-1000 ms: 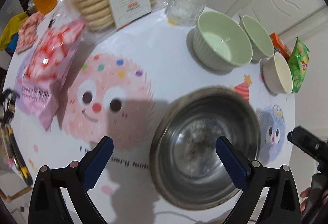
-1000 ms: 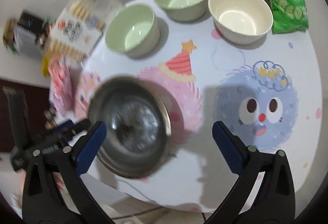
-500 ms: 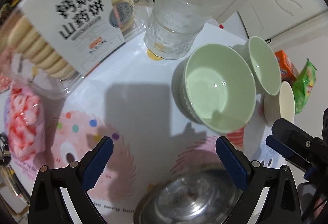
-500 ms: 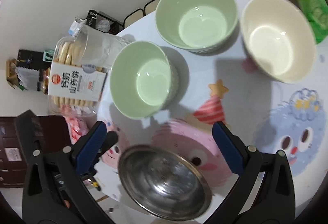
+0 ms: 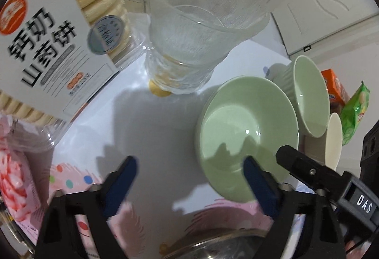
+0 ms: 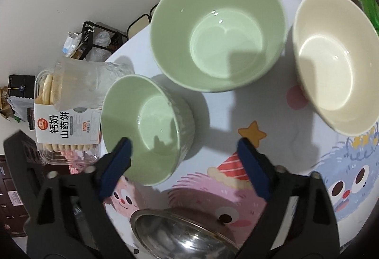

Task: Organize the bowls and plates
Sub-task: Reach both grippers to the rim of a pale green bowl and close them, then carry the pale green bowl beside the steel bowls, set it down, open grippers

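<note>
My left hand-held gripper (image 5: 188, 172) hangs wide above the desk (image 5: 151, 131), its right finger over the near green bowl (image 5: 246, 133) at centre right. My right hand-held gripper (image 6: 183, 156), also wide, straddles that bowl's right edge, lower centre.

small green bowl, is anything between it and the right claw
Nothing visible. The right claw is open with the small green bowl right at its left finger; the steel bowl sits below, out of the way.
</note>
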The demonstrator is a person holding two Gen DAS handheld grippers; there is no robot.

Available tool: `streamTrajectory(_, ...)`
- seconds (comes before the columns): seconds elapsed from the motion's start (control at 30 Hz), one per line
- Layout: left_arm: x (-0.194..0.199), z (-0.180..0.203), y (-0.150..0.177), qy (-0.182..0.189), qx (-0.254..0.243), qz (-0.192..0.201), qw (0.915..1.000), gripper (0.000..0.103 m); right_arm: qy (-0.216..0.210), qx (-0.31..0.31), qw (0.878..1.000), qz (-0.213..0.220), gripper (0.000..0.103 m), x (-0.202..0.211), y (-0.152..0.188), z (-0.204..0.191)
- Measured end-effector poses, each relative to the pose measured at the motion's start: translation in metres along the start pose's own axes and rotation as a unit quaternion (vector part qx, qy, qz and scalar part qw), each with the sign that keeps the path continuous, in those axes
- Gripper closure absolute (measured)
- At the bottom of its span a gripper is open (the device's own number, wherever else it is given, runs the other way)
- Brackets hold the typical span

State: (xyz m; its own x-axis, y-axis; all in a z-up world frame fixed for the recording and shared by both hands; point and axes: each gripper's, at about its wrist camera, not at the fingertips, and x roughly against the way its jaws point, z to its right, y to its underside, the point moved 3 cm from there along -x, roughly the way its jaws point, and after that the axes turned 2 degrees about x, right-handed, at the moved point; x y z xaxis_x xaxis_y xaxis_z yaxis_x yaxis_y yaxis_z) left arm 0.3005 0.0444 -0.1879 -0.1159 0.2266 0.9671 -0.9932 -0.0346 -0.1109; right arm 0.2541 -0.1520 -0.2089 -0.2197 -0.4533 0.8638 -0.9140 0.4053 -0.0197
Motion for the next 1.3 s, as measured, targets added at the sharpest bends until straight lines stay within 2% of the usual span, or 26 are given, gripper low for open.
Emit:
streamTrajectory(0.07,-0.004,0.003,-0.003,0.005,0.003,-0.002,1.0,0.034,0.011,0.005,1.0,0.0,0.028,-0.004,-0.001,-0.001)
streamTrajectory(0.13,-0.007,0.005,-0.004,0.009,0.006,-0.005,0.9999,0.064,0.019,0.005,1.0,-0.003,0.035,-0.007,-0.002,0.001)
streamTrajectory(0.2,-0.011,0.003,-0.007,0.008,0.01,-0.007,0.9999,0.078,0.026,0.001,1.0,-0.007,0.053,-0.01,-0.002,0.004)
streamTrajectory(0.23,-0.013,0.004,-0.009,0.017,0.014,-0.011,0.9997,0.079,0.029,0.002,1.0,-0.01,0.059,-0.012,-0.002,0.005)
streamTrajectory(0.27,-0.015,0.003,-0.011,0.024,0.016,-0.016,0.9994,0.079,0.031,0.006,0.999,-0.011,0.074,-0.013,-0.002,0.004)
streamTrajectory(0.3,-0.018,0.006,-0.009,0.028,0.017,-0.019,0.9993,0.081,0.027,0.009,1.0,-0.008,0.079,-0.014,-0.003,0.001)
streamTrajectory(0.37,-0.022,0.005,-0.009,0.022,0.015,-0.017,0.9995,0.088,0.031,0.015,0.999,-0.008,0.079,-0.017,-0.003,-0.002)
streamTrajectory(0.43,-0.024,0.005,-0.011,0.031,0.019,-0.016,0.9992,0.091,0.027,0.02,0.999,-0.012,0.085,-0.021,-0.003,-0.004)
streamTrajectory(0.67,-0.023,0.011,-0.014,0.019,0.009,-0.008,0.9998,0.095,0.076,0.059,0.995,-0.011,0.087,-0.023,-0.001,-0.016)
streamTrajectory(0.9,-0.004,0.016,0.006,0.011,-0.005,0.015,0.9998,0.094,0.064,0.064,0.996,0.001,0.088,-0.008,0.005,-0.013)
streamTrajectory(1.1,0.024,0.042,0.028,-0.003,-0.019,0.044,0.9989,0.094,0.026,0.049,0.998,0.012,0.088,0.022,0.017,-0.006)
streamTrajectory(1.3,0.039,0.066,0.061,-0.002,-0.024,0.056,0.9981,0.094,0.031,0.066,0.997,0.027,0.089,0.054,0.035,0.004)
